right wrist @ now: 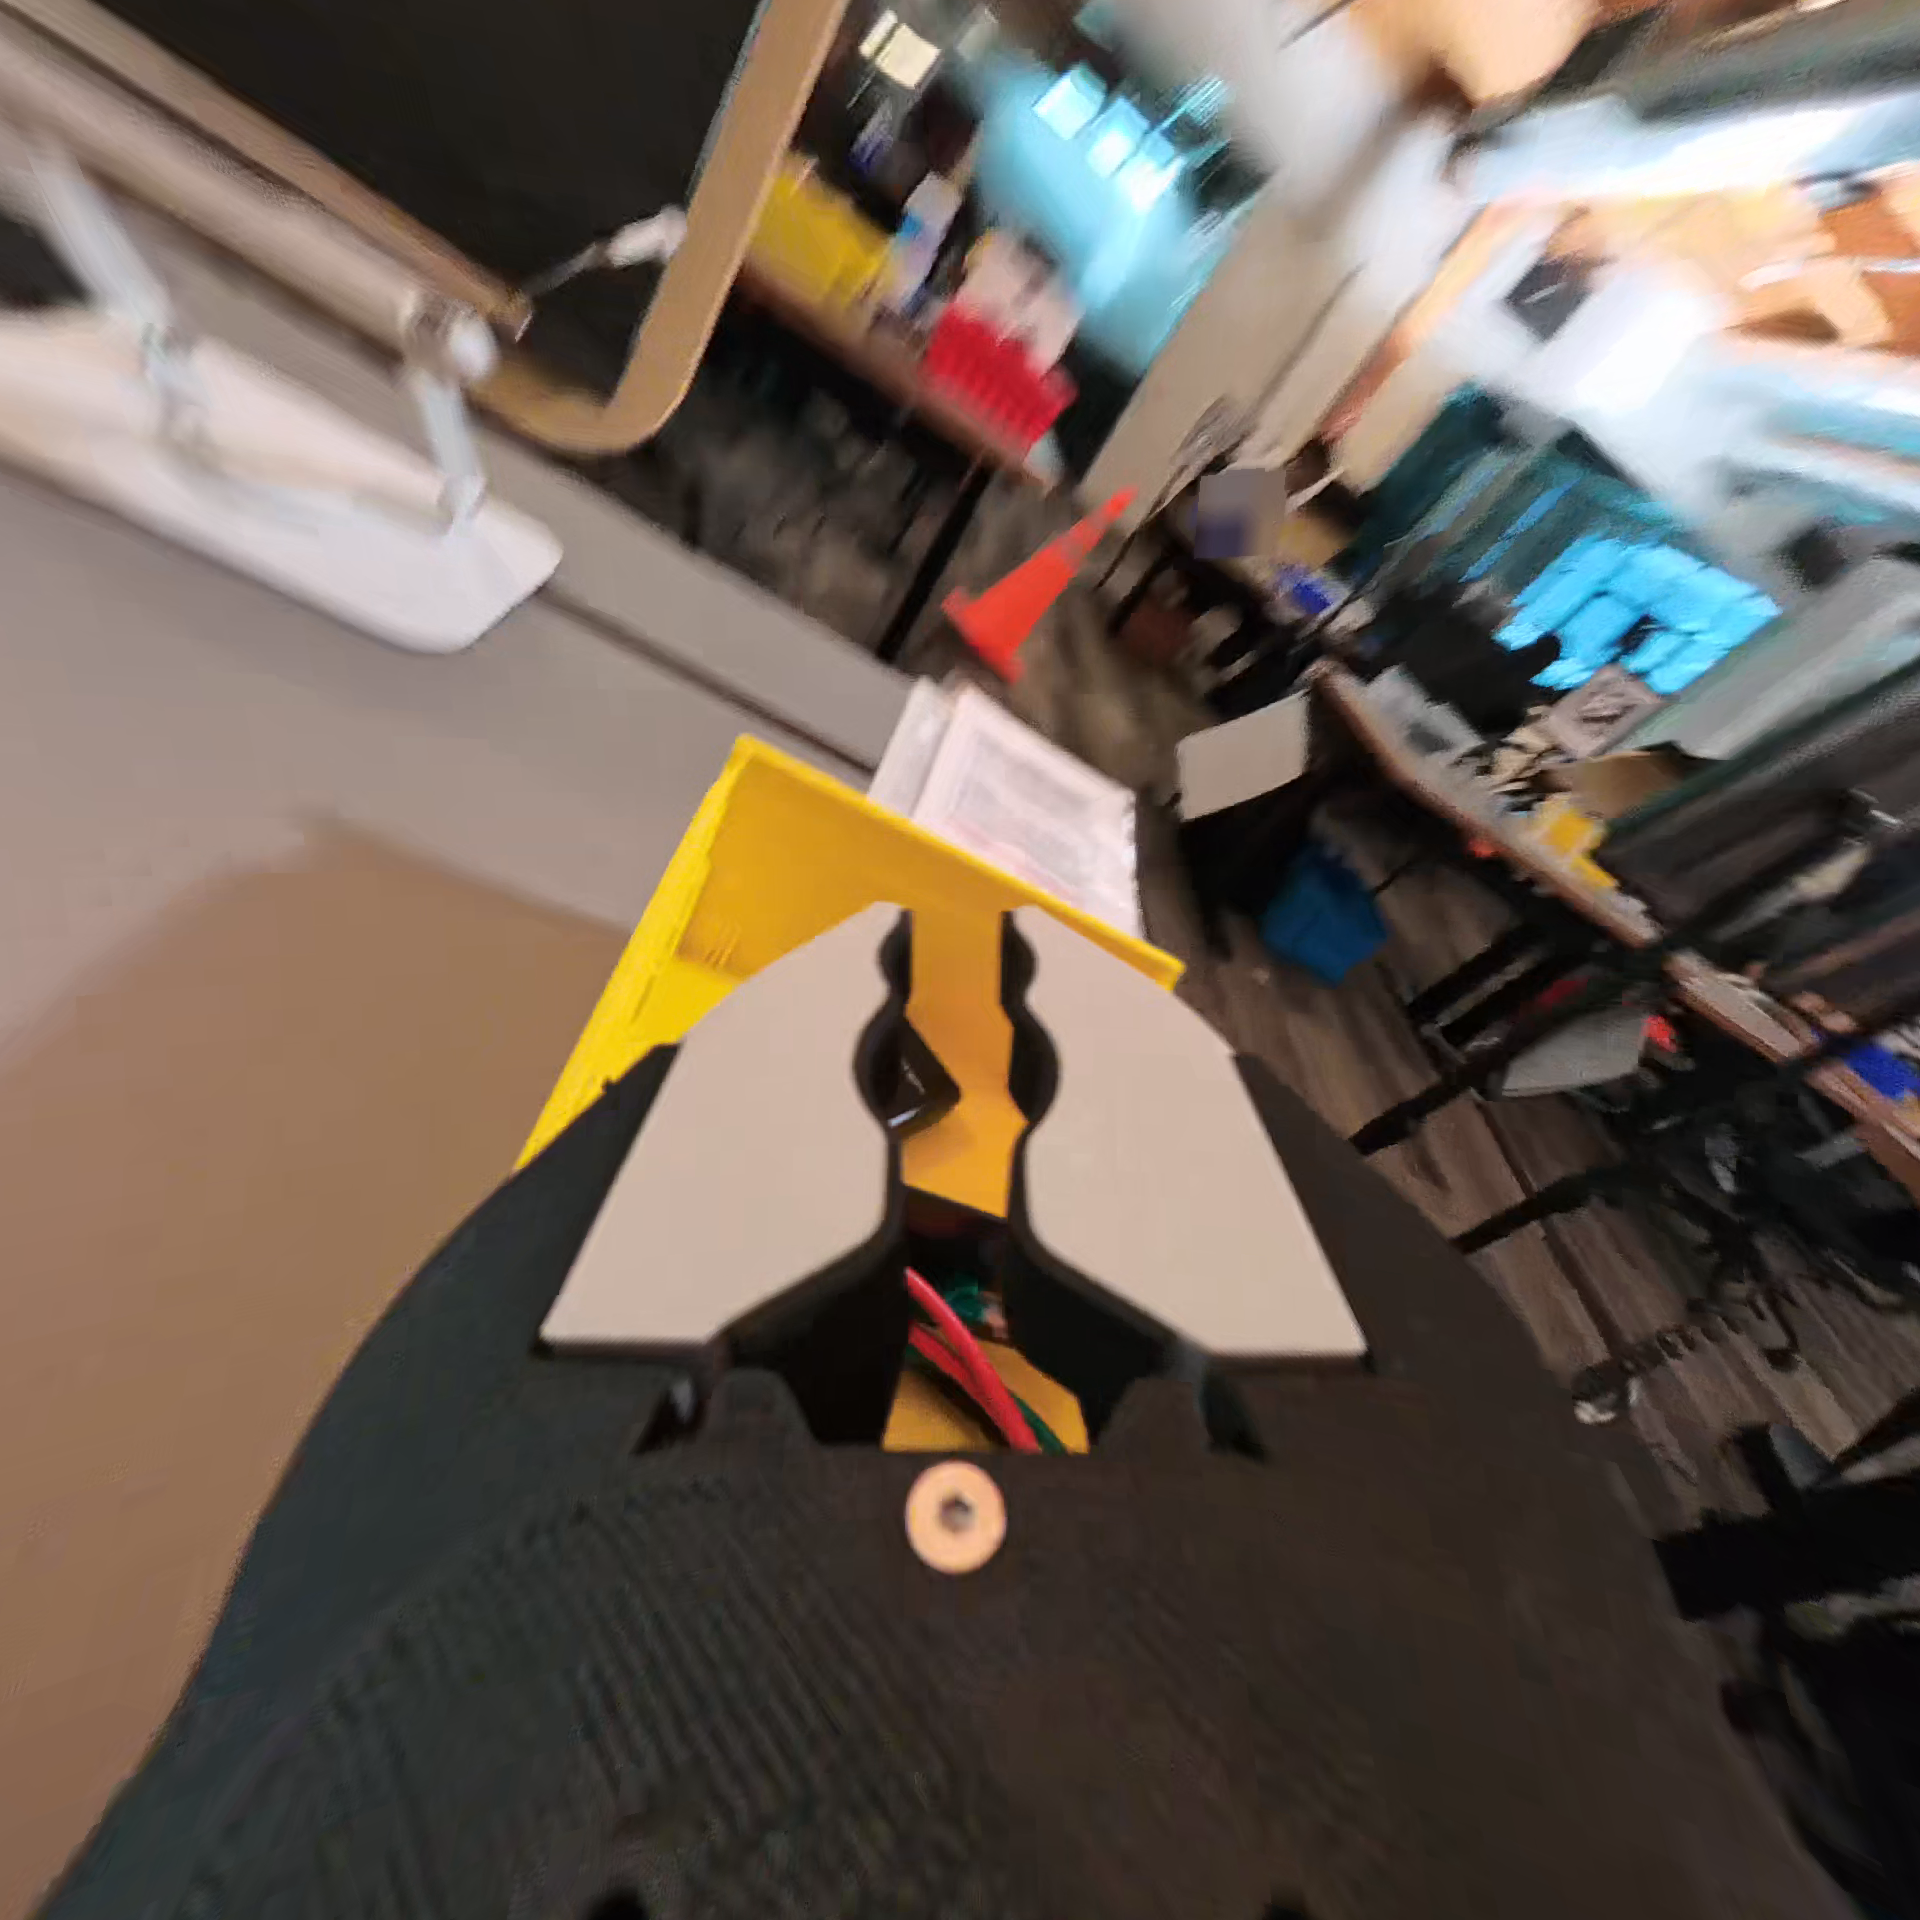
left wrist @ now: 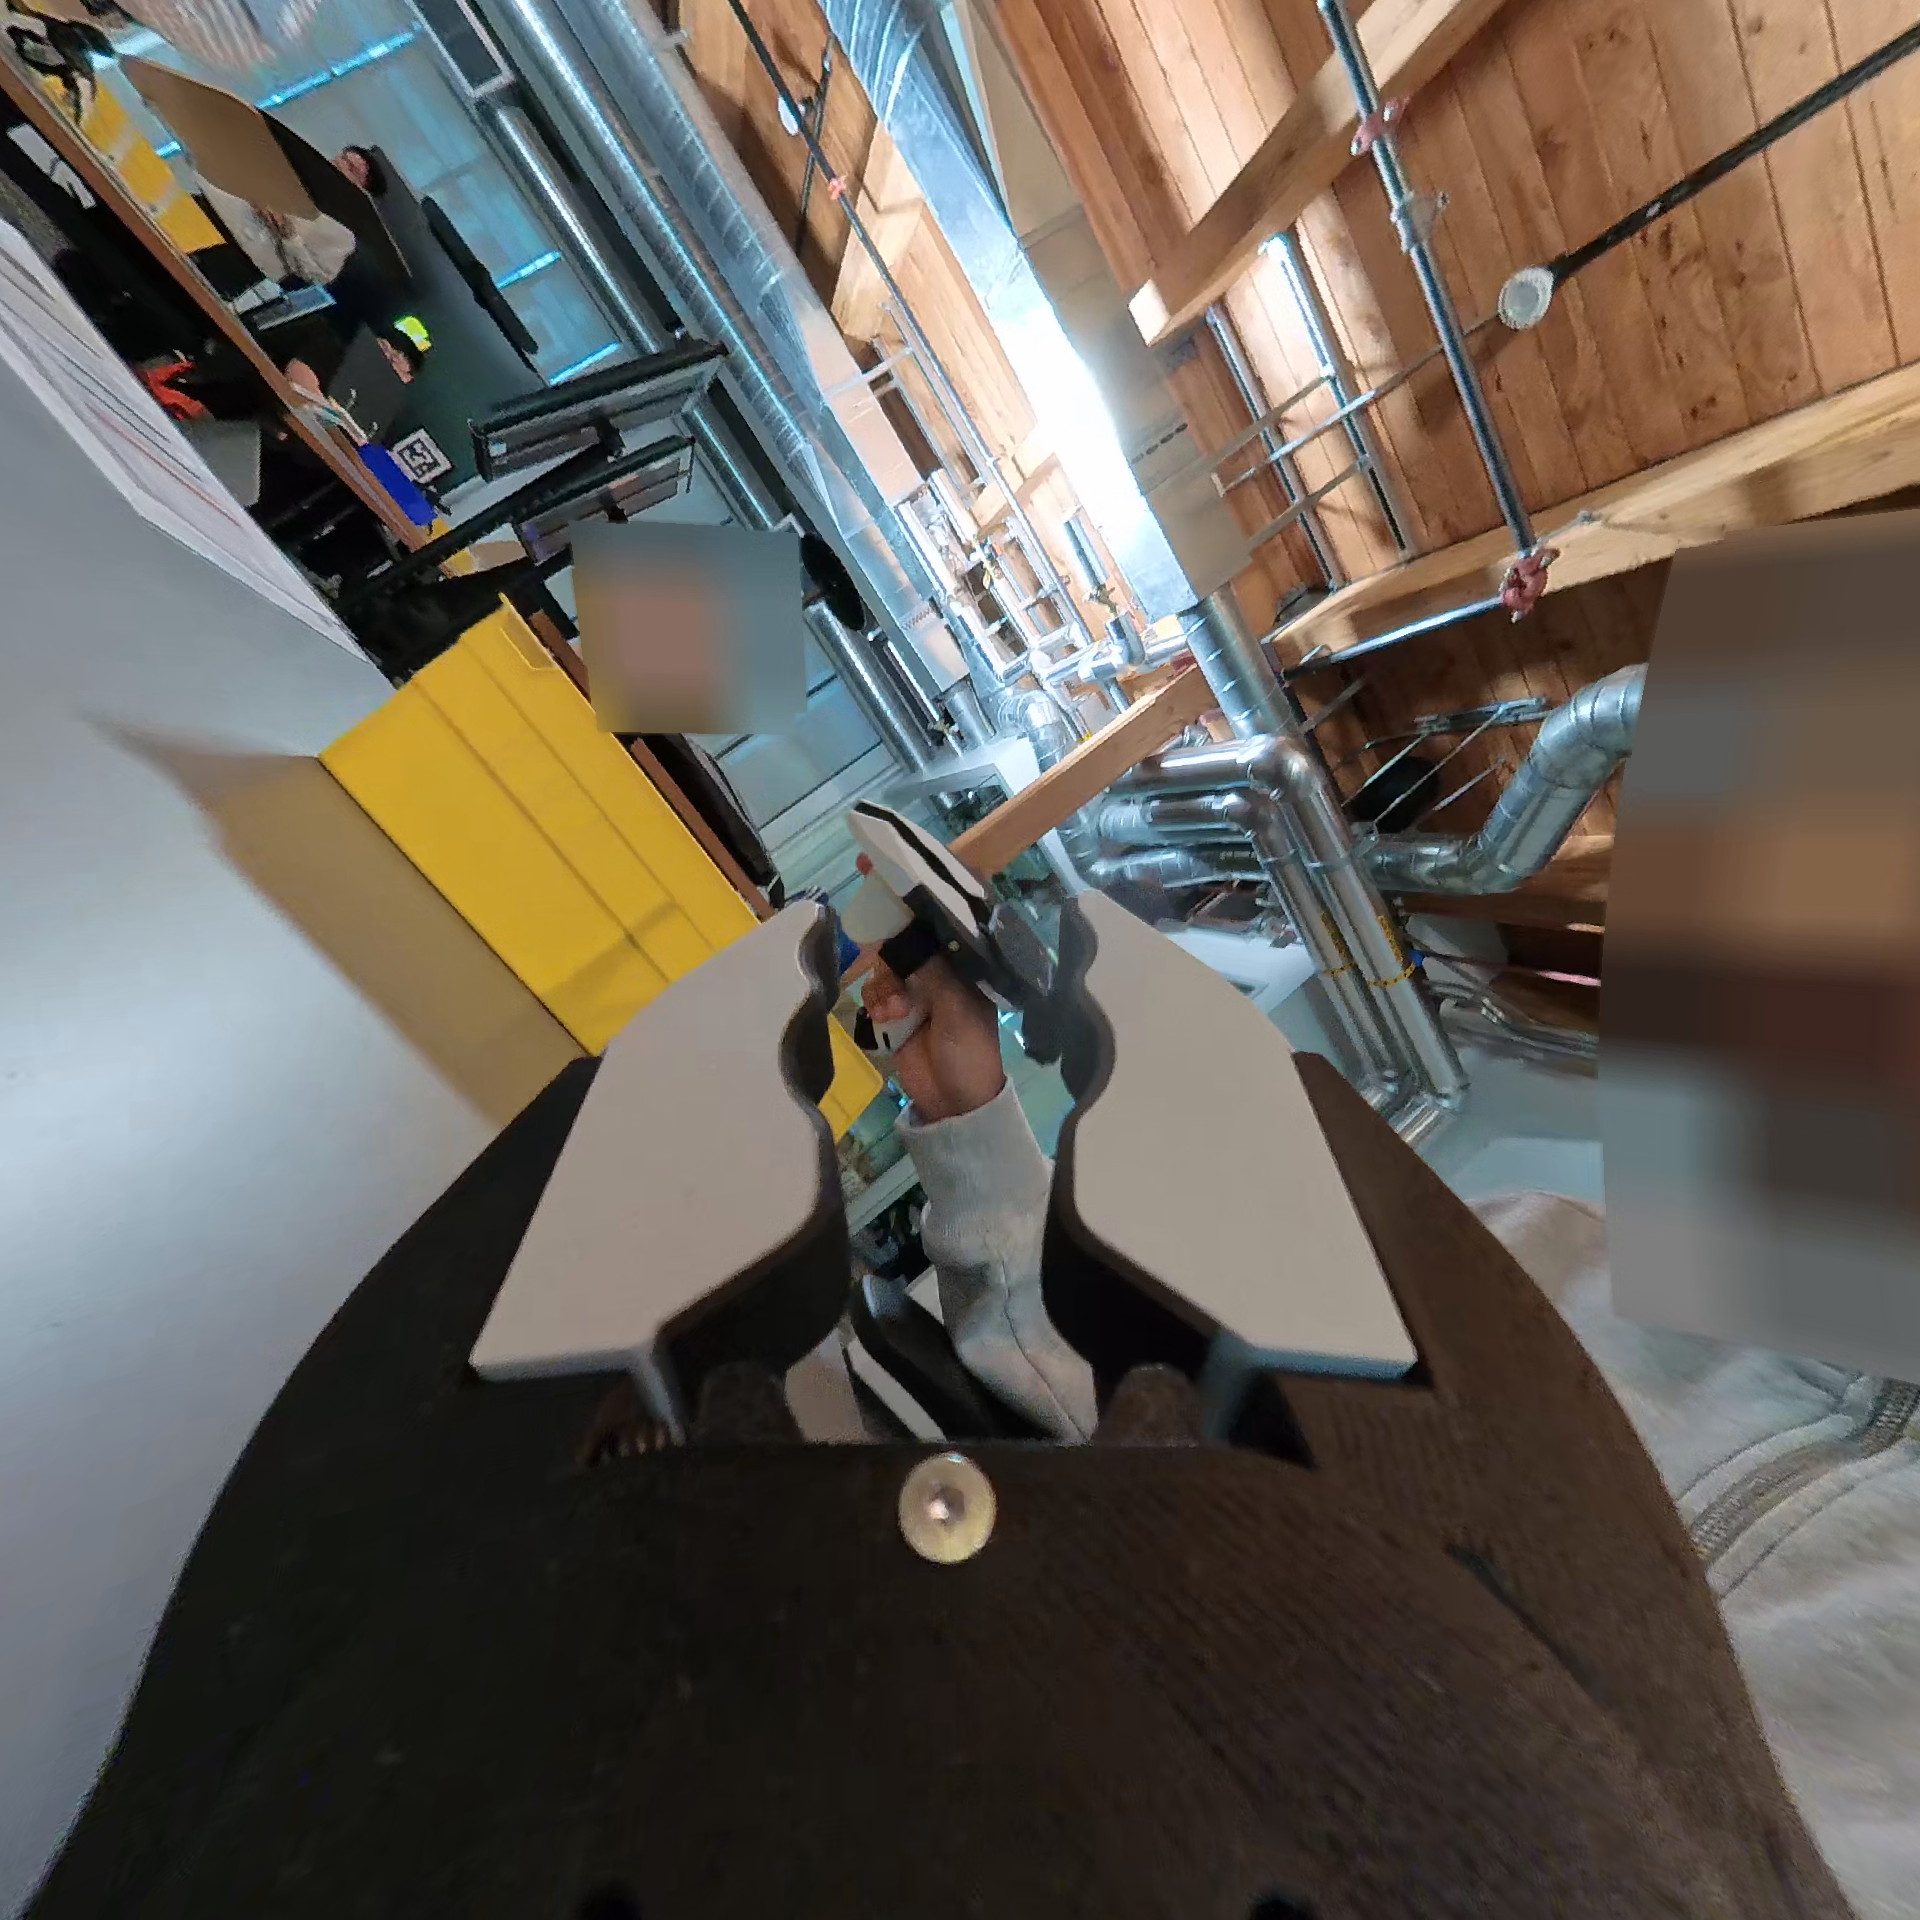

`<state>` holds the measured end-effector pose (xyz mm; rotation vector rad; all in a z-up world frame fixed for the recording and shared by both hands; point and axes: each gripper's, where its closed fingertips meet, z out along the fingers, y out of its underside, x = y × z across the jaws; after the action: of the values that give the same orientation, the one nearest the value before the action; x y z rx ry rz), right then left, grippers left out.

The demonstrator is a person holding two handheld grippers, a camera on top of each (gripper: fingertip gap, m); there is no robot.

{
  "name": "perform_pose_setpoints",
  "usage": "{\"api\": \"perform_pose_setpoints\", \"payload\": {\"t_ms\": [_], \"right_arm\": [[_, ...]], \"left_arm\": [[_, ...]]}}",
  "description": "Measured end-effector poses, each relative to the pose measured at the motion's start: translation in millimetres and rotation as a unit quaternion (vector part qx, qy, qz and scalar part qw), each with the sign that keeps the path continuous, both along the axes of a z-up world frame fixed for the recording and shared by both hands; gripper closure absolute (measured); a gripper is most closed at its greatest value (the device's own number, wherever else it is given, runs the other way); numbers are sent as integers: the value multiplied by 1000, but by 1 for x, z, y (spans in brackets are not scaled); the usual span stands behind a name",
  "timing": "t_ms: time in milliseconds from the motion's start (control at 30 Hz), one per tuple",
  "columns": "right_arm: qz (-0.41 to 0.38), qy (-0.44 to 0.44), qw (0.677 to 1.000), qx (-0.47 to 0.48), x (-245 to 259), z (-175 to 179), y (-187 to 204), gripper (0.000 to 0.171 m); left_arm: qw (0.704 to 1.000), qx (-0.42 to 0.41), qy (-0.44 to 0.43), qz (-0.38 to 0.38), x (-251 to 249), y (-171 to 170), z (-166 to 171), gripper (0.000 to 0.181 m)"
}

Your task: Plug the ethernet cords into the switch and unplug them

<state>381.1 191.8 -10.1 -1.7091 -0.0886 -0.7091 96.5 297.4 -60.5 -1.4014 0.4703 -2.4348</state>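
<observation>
Item: my two grippers, both in the air, neither at work.

Left gripper (left wrist: 948, 971): tipped up toward the ceiling; jaws apart with a clear gap, nothing between them. Through the gap I see a hand (left wrist: 940, 1039) in a pale sleeve holding a black and white device, well off from me.

Right gripper (right wrist: 956, 982): aimed over a yellow bin (right wrist: 821, 842); jaws spread a little, nothing in them. The view is smeared with motion blur.

Task's things: cords (right wrist: 951, 1340), red and green, lie in the bin, seen low in the gap of the right jaws. A small dark object (right wrist: 914, 1086) sits farther up that gap; I cannot tell what it is. No switch is seen in either view.

Risks, as I judge them:
- Left tool looks away from the work, so any reach with it now would be blind and could knock the bin's wall.
- The blurred right view makes the aim poor; a descent could snag tangled cords or pinch a cord rather than its plug.
- With the switch unlocated, a plug may be lifted with nowhere to go.

Surface: pale table (right wrist: 343, 790); tan mat (right wrist: 260, 1091) beside the bin; papers (right wrist: 1023, 805) beyond it; white lamp base (right wrist: 395, 582).

Room: wooden ceiling (left wrist: 1621, 270), silver ducts (left wrist: 1278, 831), orange cone (right wrist: 1023, 597), cluttered benches.
</observation>
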Motion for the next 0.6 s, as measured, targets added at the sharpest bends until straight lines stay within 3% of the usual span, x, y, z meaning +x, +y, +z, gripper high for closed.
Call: {"api": "perform_pose_setpoints", "payload": {"t_ms": [100, 233, 400, 500, 600], "right_arm": [[-26, 10, 996, 86, 8, -8, -43, 169], [-113, -73, 981, 140, 51, 8, -97, 171], [-147, 134, 951, 237, 108, -7, -133, 160], [-124, 233, 925, 274, 121, -15, -140, 136], [-145, 292, 917, 231, 135, -45, -135, 116]], "left_arm": [[999, 45, 24, -7, 5, -13, 1, 141], [980, 168, 103, 14, 10, -26, -6, 141], [918, 327, 206, 91, 3, -27, -13, 141], [857, 403, 281, 156, -7, -23, -10, 146], [741, 507, 383, 216, -28, -18, -24, 150]]}}
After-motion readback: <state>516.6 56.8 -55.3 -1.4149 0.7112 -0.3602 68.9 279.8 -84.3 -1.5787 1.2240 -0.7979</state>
